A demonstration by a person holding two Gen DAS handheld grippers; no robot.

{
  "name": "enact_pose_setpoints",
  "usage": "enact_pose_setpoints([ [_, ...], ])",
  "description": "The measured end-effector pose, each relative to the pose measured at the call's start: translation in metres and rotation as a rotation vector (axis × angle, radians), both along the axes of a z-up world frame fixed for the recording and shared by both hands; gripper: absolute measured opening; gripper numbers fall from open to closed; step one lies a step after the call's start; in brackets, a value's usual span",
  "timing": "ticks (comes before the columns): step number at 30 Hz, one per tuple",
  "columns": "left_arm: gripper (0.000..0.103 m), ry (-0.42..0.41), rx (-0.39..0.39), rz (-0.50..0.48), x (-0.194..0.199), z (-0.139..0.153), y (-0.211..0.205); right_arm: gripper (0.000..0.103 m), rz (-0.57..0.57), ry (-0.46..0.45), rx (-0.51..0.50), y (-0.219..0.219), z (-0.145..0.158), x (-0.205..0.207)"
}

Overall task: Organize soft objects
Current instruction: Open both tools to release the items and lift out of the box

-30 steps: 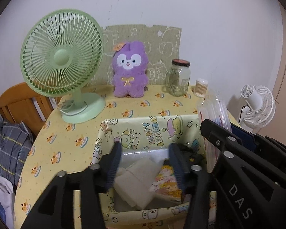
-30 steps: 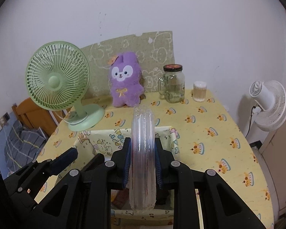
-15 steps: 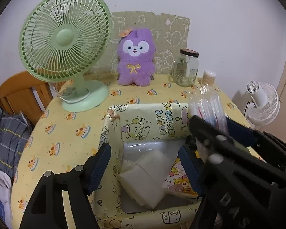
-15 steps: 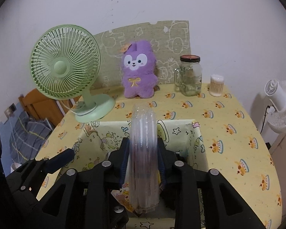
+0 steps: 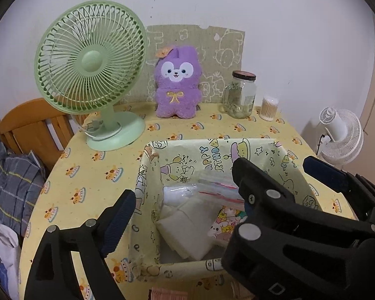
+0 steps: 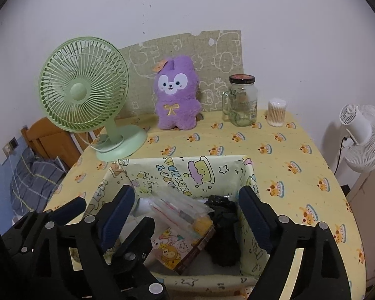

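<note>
Green fan (image 6: 83, 92), purple plush (image 6: 176, 97), jar (image 6: 242, 100) line table's far edge; near box (image 6: 187, 175), bare tablecloth (image 6: 287, 155) right. Right gripper (image 6: 185, 212) and left gripper (image 5: 180, 200) just opened wide, empty, over box.

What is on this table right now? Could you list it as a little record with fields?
Surface: round table with yellow cake-print cloth
Centre: open paper-lined box with birthday cartoon print
In box: clear plastic bag with red zip lines, folded cream cloth, cartoon-printed packet, crumpled black item
Back row: green desk fan, purple plush rabbit, lidded glass jar, tub of cotton swabs
Left gripper: jaws open, holding nothing
Right gripper: jaws just opened, bag released
</note>
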State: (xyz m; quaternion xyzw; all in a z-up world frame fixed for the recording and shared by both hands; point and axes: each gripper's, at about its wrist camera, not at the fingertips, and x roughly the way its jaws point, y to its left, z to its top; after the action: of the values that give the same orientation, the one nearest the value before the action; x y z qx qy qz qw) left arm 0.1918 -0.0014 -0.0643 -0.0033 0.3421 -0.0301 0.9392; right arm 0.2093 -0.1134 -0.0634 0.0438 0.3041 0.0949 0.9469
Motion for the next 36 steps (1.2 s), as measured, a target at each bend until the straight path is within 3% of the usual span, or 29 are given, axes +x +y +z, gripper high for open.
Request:
enact_pose_setpoints([
  [36,0.103,-0.141,0.001,-0.019,-0.090,0.056,-0.005,0.092,-0.005,-0.103,-0.008,-0.007,0.059,-0.096],
])
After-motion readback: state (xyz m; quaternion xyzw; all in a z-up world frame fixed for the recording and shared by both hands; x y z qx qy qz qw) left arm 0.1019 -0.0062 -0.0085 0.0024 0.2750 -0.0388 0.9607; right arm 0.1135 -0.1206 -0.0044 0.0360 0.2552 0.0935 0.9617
